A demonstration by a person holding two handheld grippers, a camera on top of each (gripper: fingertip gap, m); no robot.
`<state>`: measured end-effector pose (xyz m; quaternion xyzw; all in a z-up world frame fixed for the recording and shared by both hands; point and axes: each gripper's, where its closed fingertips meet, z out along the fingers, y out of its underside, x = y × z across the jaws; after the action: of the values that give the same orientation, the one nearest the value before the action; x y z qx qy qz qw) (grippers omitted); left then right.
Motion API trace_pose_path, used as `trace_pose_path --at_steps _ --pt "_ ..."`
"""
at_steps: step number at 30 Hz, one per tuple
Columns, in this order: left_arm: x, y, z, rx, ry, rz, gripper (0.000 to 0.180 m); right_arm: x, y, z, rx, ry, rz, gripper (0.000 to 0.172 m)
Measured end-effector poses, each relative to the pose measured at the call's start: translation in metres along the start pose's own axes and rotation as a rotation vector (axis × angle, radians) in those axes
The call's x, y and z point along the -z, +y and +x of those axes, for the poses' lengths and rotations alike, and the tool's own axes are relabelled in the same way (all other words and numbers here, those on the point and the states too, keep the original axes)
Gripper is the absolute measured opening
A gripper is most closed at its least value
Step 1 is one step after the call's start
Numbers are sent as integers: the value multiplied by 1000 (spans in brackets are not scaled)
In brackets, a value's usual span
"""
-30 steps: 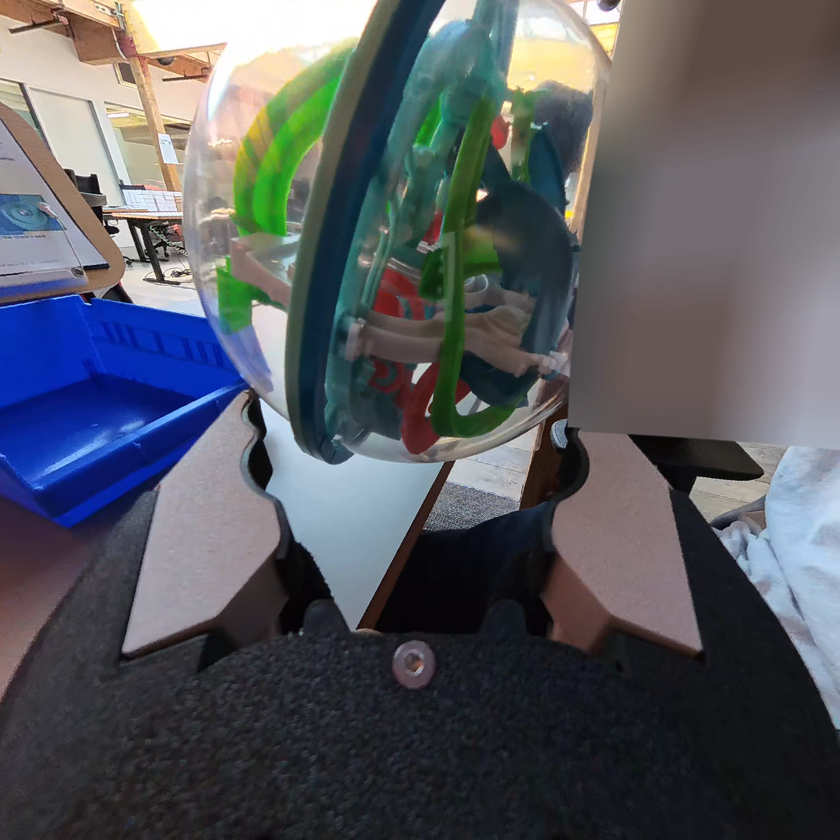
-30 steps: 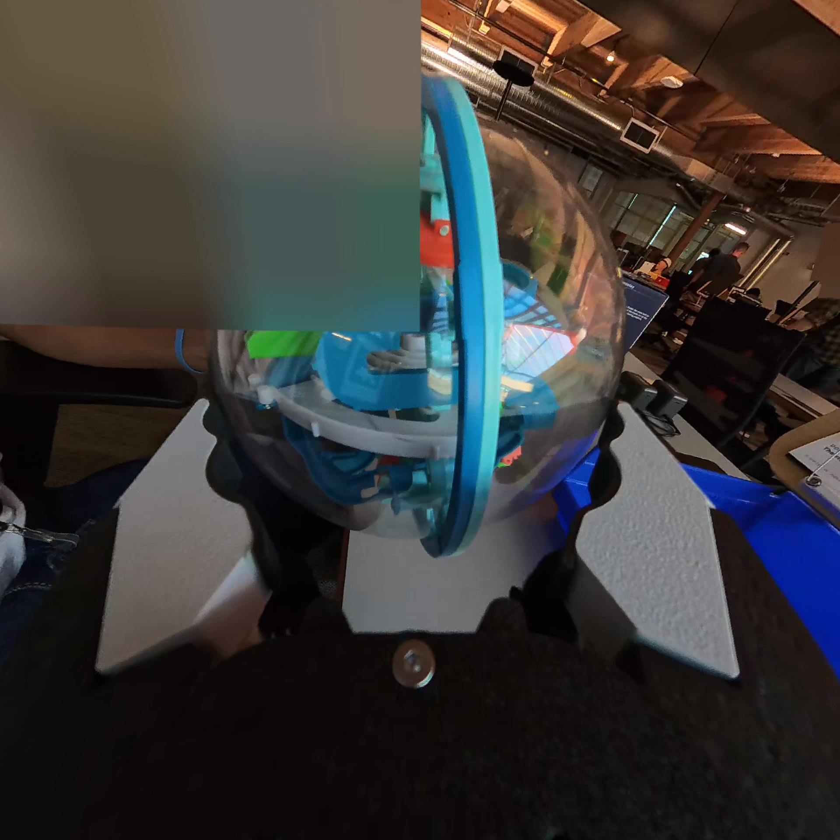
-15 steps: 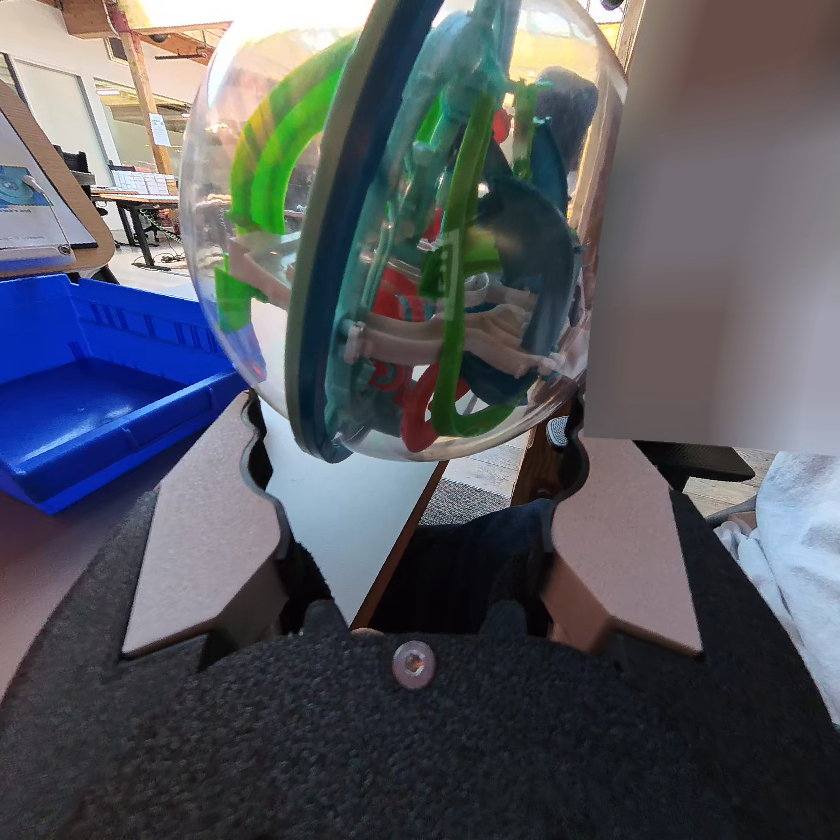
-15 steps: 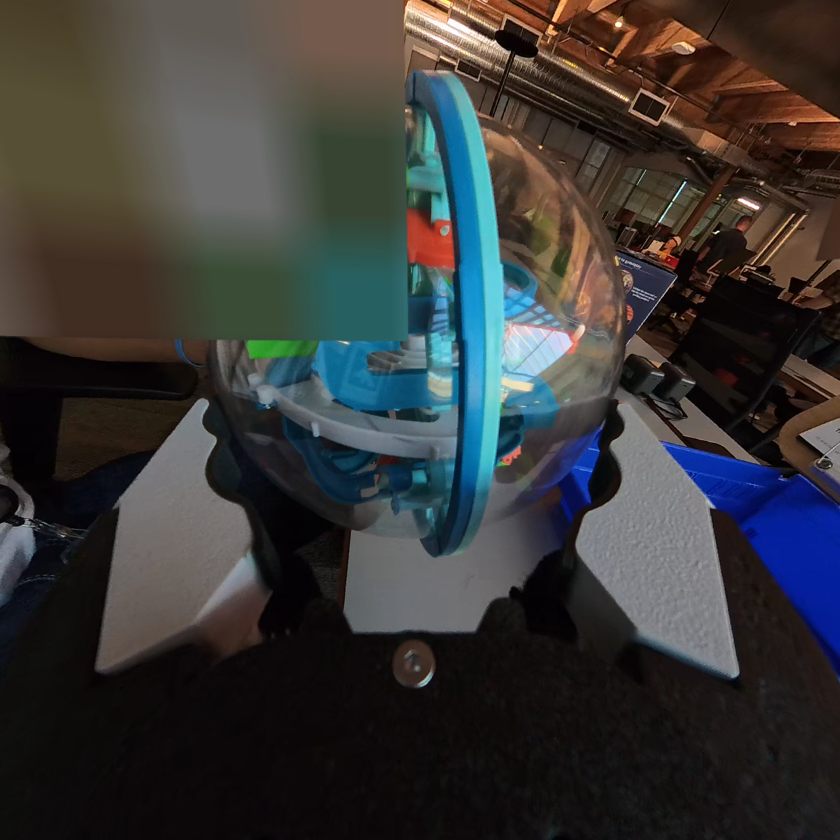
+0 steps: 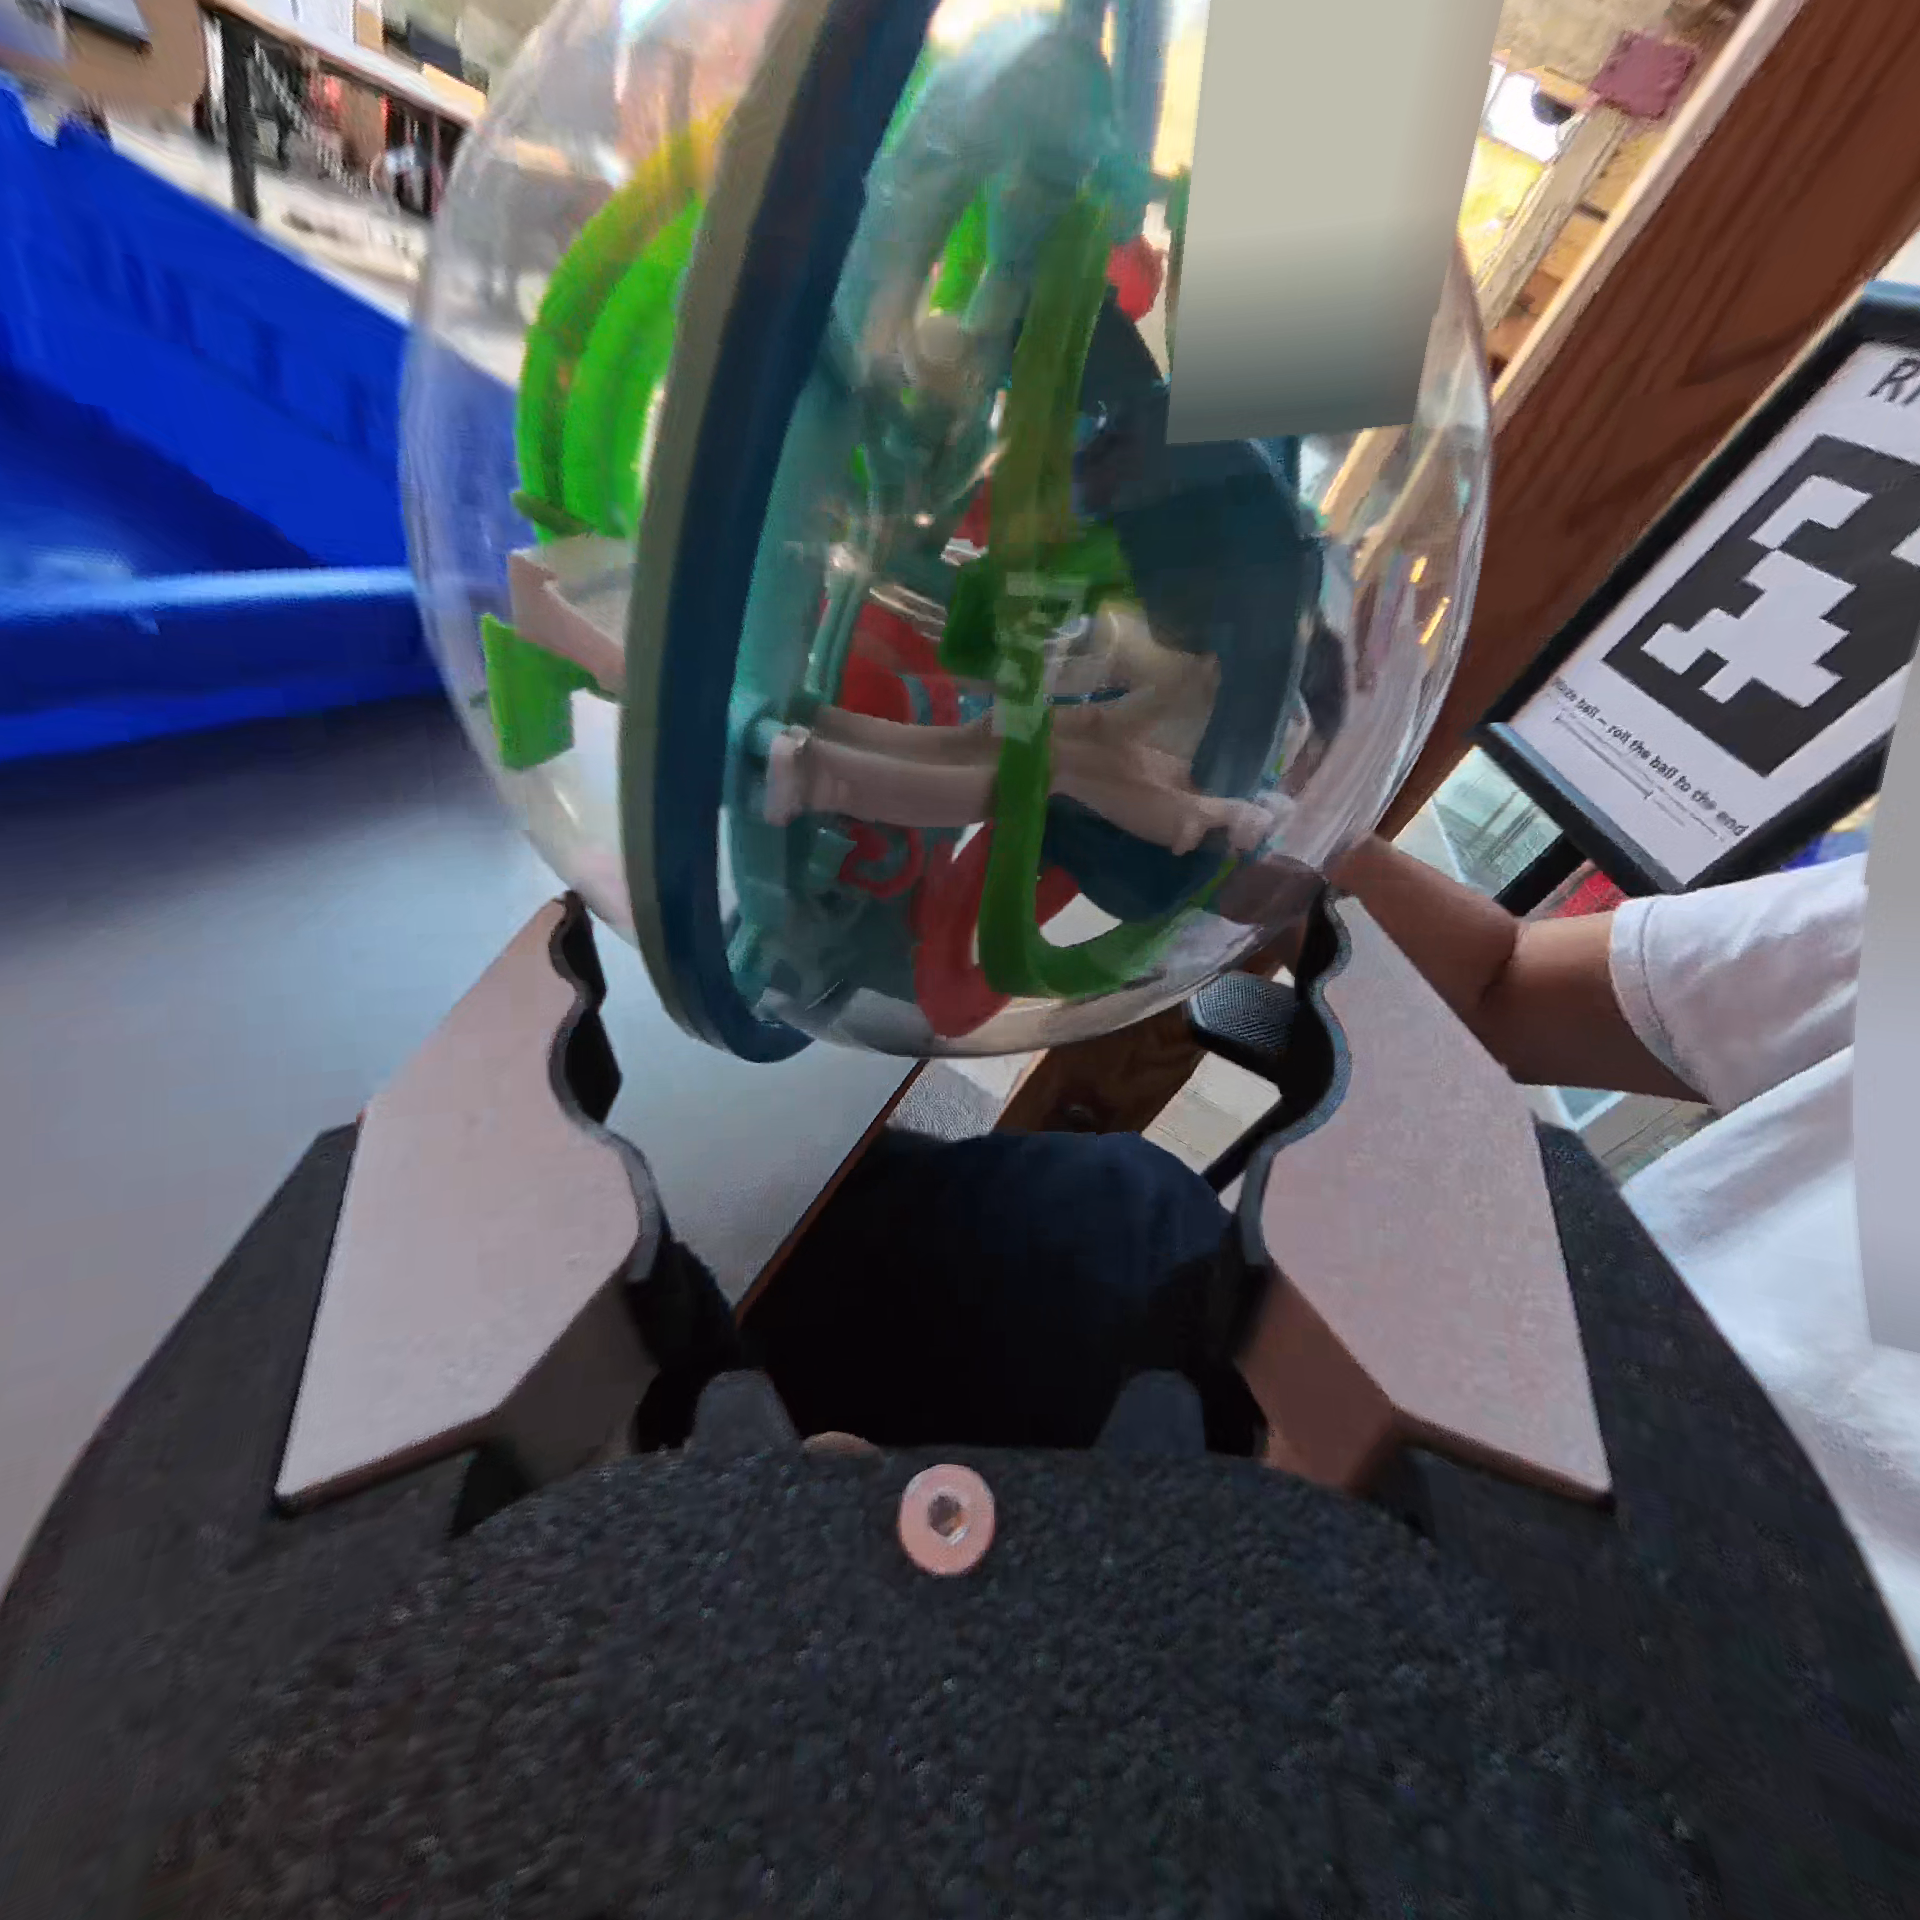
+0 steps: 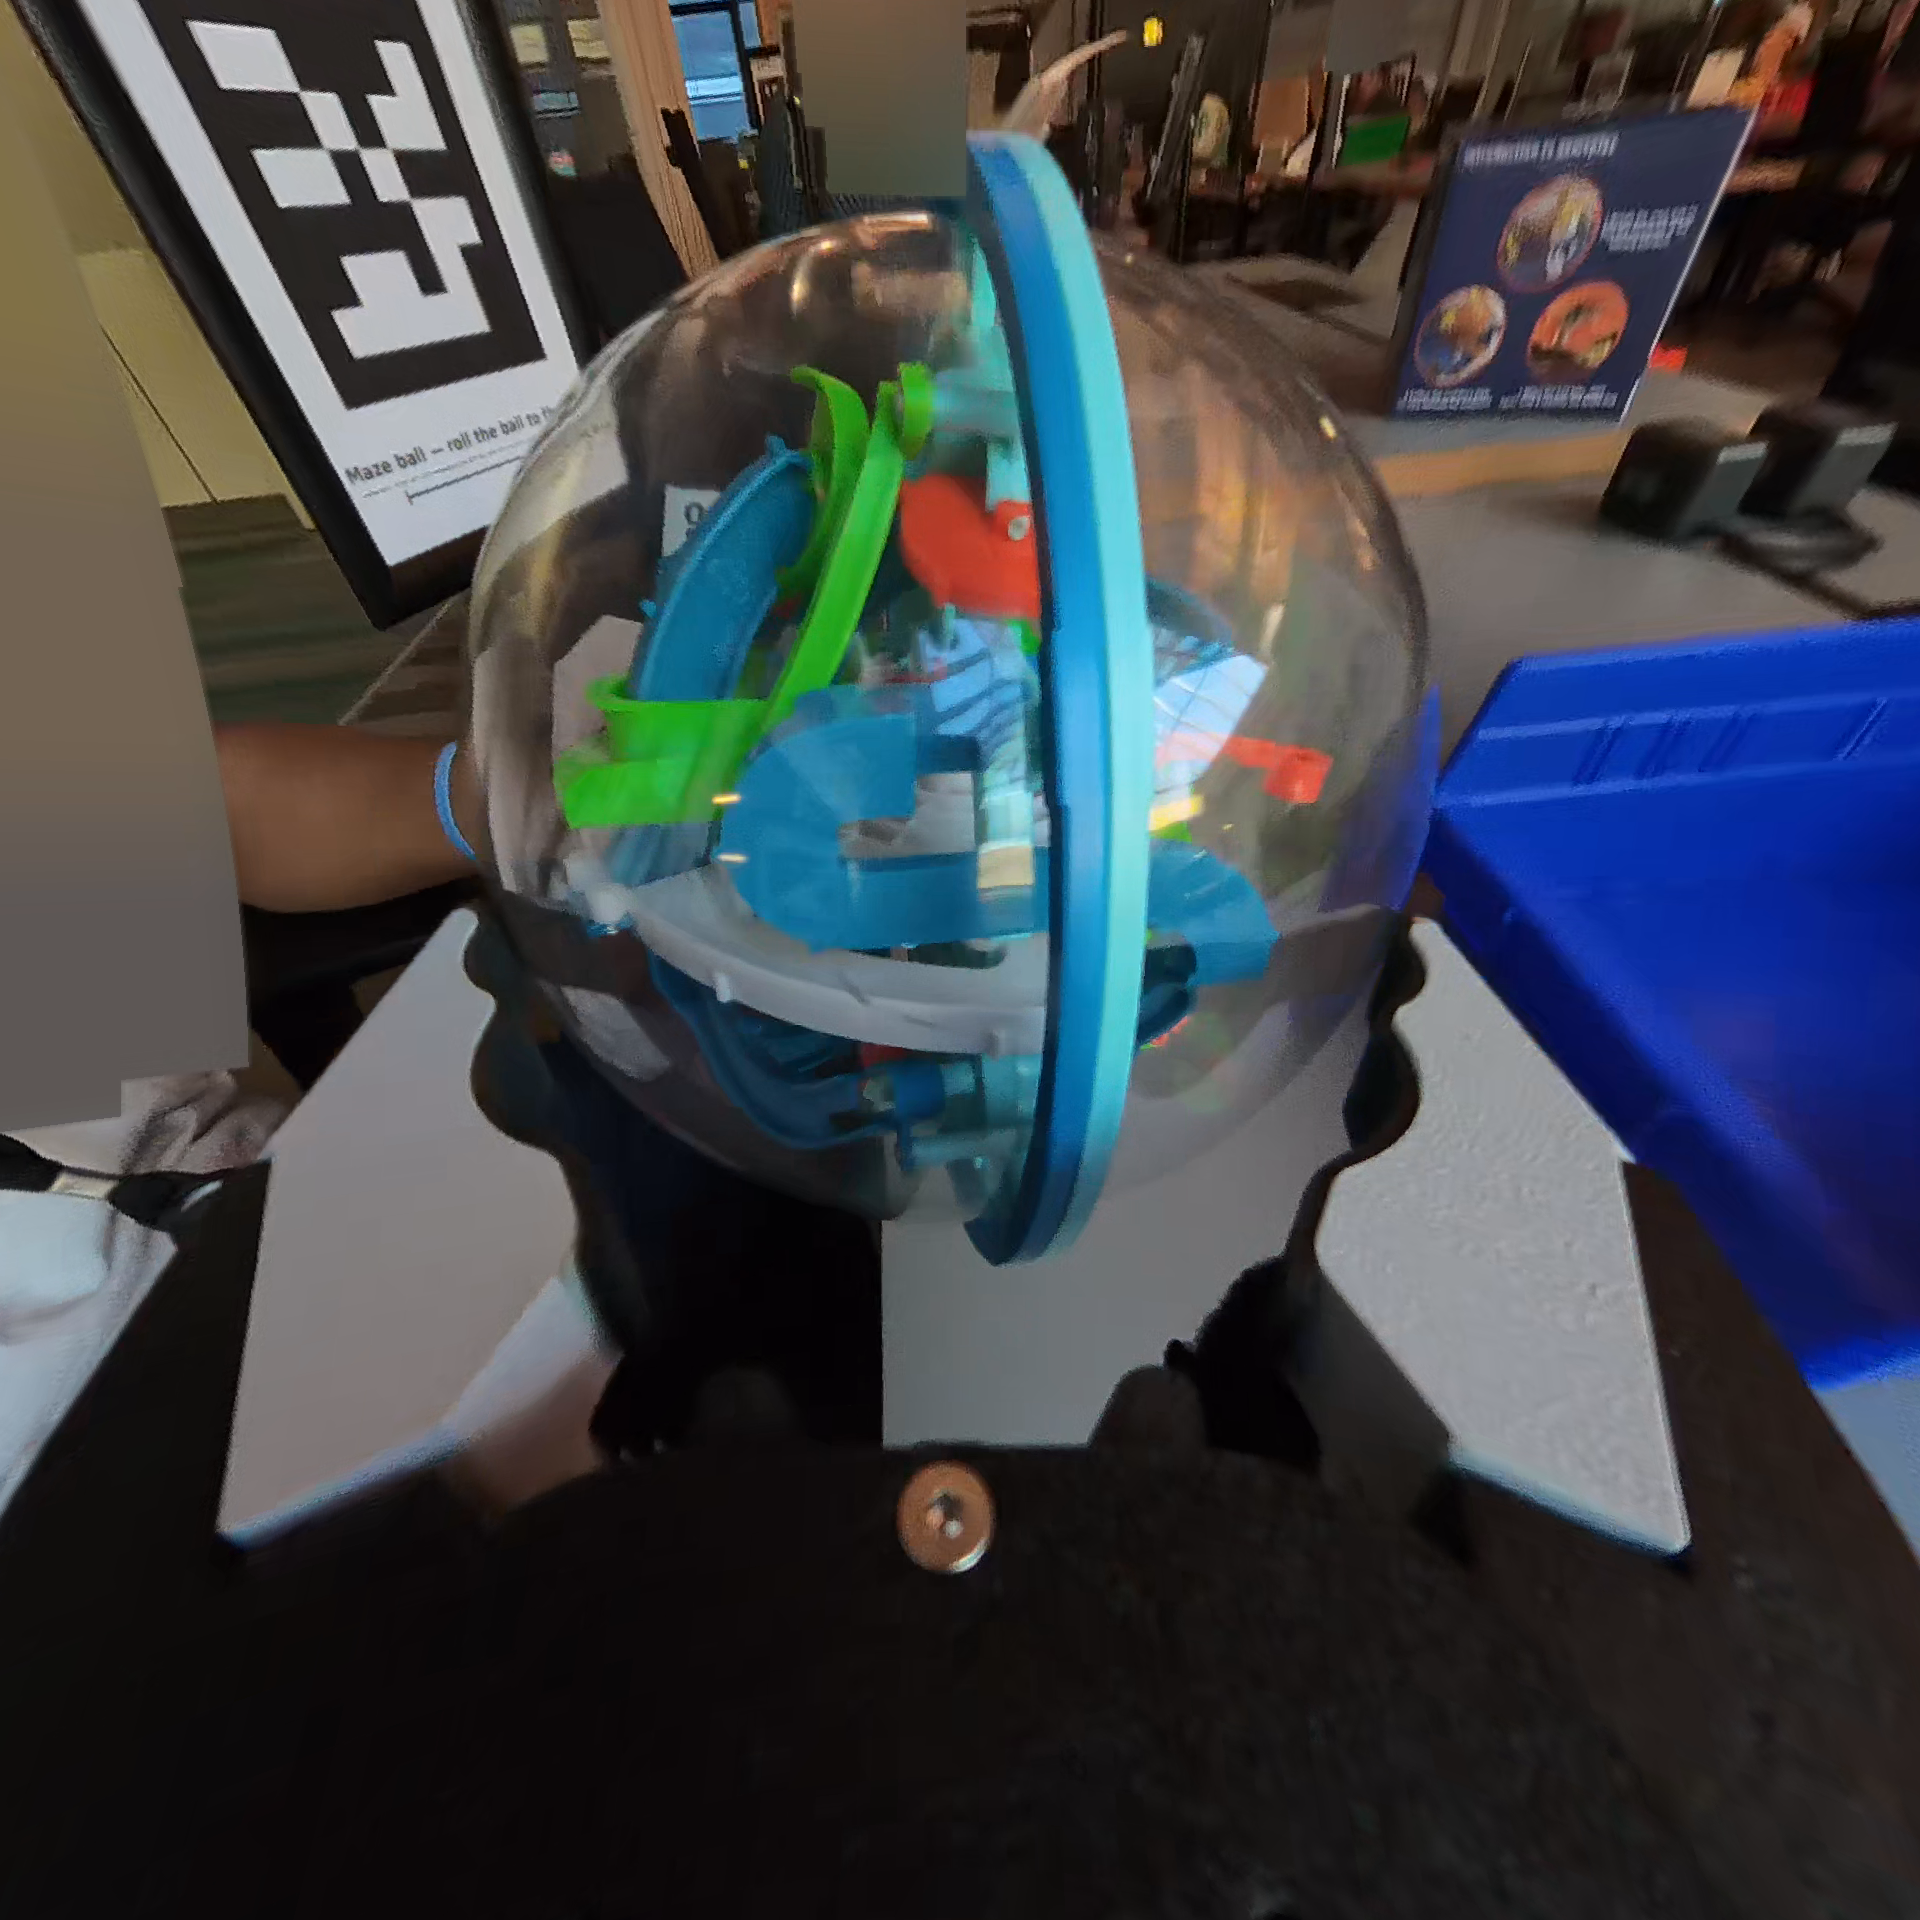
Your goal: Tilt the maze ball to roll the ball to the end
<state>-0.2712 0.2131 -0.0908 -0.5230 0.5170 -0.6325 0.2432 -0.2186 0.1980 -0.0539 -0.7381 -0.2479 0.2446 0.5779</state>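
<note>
The maze ball point(image 6: 940, 727) sits clamped between both tools' fingertips.

Blue bin point(image 6: 1704, 935) on grey table point(image 5: 208, 987); framed marker sign point(image 6: 343, 249) behind; dark poster point(image 6: 1558, 281) farther back.

A pale grey table point(image 5: 208, 1039) carries a blue bin point(image 5: 187, 520).

I see a clear maze ball point(image 6: 940, 717) with green, blue, red tracks; blue bin point(image 6: 1704, 935); black-and-white checkered sign point(image 6: 353, 208).
</note>
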Motion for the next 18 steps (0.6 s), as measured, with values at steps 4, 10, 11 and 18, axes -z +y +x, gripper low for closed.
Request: trace_pose_path --at_steps 4,10,11,18 --pt "-13 31 -12 32 -60 -148 135 -6 17 18 -220 -19 -22 154" --pt "-25 58 3 5 3 -274 136 4 21 35 -443 -92 46 154" --pt "-26 61 5 6 12 -285 134 6 23 37 -478 -104 47 154" --pt "-37 85 24 0 92 -377 128 16 35 46 -623 -166 39 154"
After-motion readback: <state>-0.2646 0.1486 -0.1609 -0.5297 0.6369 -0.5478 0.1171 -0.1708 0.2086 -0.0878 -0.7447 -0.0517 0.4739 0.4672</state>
